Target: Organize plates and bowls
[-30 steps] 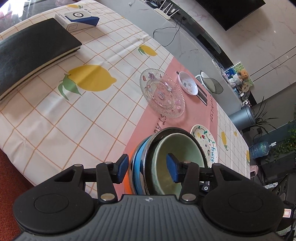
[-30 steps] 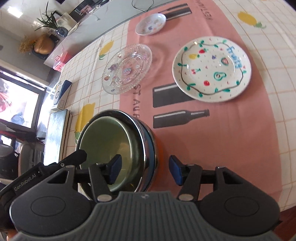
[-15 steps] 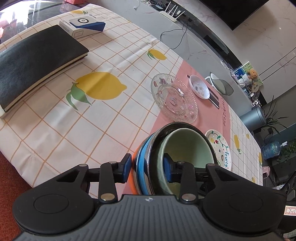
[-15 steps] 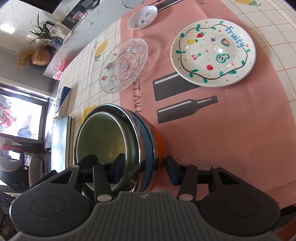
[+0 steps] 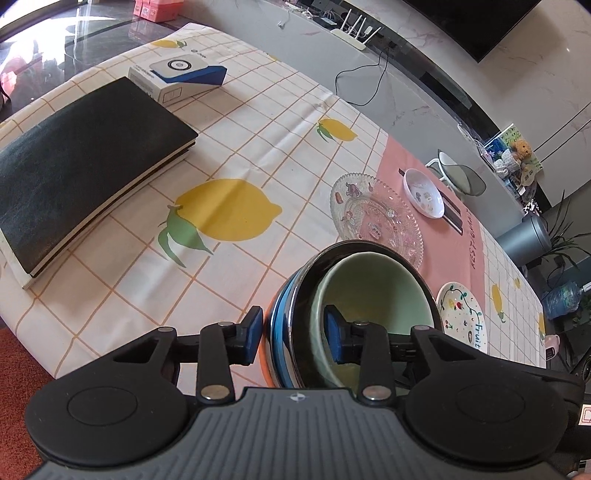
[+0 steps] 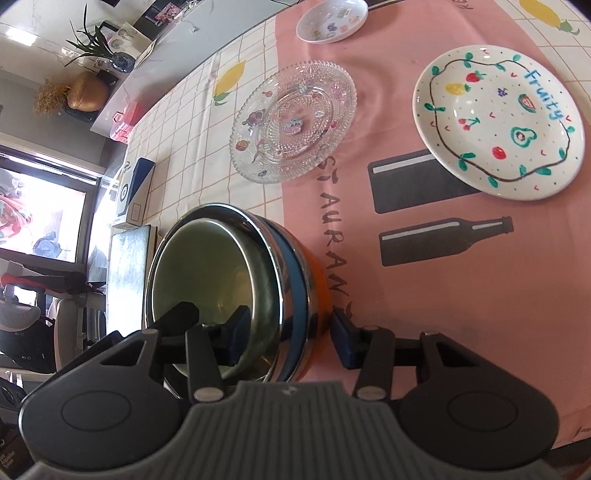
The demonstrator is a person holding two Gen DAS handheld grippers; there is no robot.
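Observation:
A stack of nested bowls (image 5: 373, 288) holds a pale green bowl (image 6: 207, 266) inside a steel one, with blue and orange bowls beneath. It is tilted at the near edge of the table. My left gripper (image 5: 293, 334) is shut on the stack's left wall, one pad outside and one inside the green bowl. My right gripper (image 6: 290, 336) is shut on the opposite wall in the same way. Beyond lie a clear glass plate (image 5: 373, 218) (image 6: 291, 122), a white "Fruity" plate (image 5: 461, 317) (image 6: 498, 122) and a small white dish (image 5: 423, 192) (image 6: 332, 18).
A lemon-print cloth (image 5: 229, 210) and a pink runner (image 6: 424, 295) cover the table. A large black book (image 5: 81, 158) and a white-and-blue box (image 5: 177, 74) lie at the far left. The table edge runs just below the grippers, with red floor (image 5: 14, 354) beyond.
Both grippers' jaws have narrowed onto the walls of the bowl stack. The stack has moved with them a little to the left, away from the plates.

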